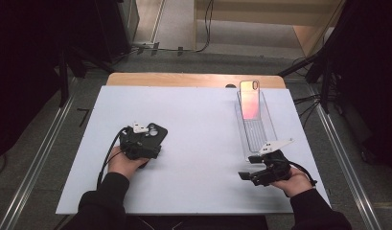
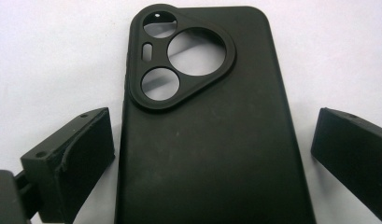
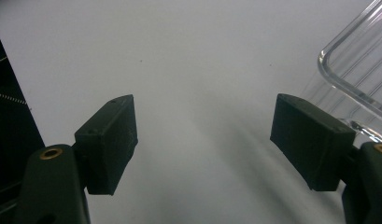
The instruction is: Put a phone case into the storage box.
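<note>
A black phone case (image 2: 207, 140) with a triangular camera cut-out lies flat on the white table (image 1: 193, 124), back side up. My left gripper (image 2: 212, 149) is open, one jaw on each side of the case, neither pressing it; in the high view it sits at the left (image 1: 144, 143) over the case (image 1: 155, 130). A pink-backed phone (image 1: 249, 99) leans in a clear plastic tray (image 1: 256, 125) at the right. My right gripper (image 3: 202, 135) is open over bare table, near the tray's front end (image 1: 263, 167).
The clear tray's rounded corner (image 3: 352, 65) shows at the upper right of the right gripper view. The table's wooden far edge (image 1: 193, 79) and metal floor rails (image 1: 344, 153) border the work area. Cables lie on the floor behind.
</note>
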`<state>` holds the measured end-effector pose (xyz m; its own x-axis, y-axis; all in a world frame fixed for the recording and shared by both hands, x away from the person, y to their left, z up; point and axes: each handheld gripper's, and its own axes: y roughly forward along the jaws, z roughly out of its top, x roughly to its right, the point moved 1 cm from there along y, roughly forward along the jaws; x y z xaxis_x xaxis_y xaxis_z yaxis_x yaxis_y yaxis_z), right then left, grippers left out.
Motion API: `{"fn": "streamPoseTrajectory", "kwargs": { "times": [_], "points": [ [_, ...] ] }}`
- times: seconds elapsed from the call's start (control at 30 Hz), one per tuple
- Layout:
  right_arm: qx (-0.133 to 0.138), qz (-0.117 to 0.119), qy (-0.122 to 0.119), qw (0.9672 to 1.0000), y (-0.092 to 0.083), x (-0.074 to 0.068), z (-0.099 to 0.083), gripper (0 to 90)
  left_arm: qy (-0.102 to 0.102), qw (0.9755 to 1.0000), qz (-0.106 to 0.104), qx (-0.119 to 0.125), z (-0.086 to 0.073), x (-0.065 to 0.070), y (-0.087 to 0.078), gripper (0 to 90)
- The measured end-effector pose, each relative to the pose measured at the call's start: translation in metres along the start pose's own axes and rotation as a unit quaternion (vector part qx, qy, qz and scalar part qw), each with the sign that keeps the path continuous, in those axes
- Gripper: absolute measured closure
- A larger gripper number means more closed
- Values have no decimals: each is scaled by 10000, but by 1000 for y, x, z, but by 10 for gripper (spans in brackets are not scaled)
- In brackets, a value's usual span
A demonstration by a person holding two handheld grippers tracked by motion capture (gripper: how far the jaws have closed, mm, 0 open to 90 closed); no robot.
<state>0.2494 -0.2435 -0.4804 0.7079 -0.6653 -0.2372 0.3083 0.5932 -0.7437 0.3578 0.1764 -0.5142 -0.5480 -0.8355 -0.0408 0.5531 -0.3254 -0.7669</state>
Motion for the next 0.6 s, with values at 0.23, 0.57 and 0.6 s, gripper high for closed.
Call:
{"fn": "streamPoseTrajectory", "kwargs": {
  "times": [0.23, 0.57, 0.6],
  "points": [
    [28, 1, -30, 10000, 0, 0, 0, 212, -79, 9999, 46, 142, -2, -1, -4, 117],
    [57, 30, -31, 10000, 0, -1, 1, 212, -40, 10000, -25, 65, 0, -3, -6, 139],
    [71, 39, -32, 10000, 0, -1, 1, 212, -51, 10000, -43, 57, 0, -4, -6, 141]
  ]
}}
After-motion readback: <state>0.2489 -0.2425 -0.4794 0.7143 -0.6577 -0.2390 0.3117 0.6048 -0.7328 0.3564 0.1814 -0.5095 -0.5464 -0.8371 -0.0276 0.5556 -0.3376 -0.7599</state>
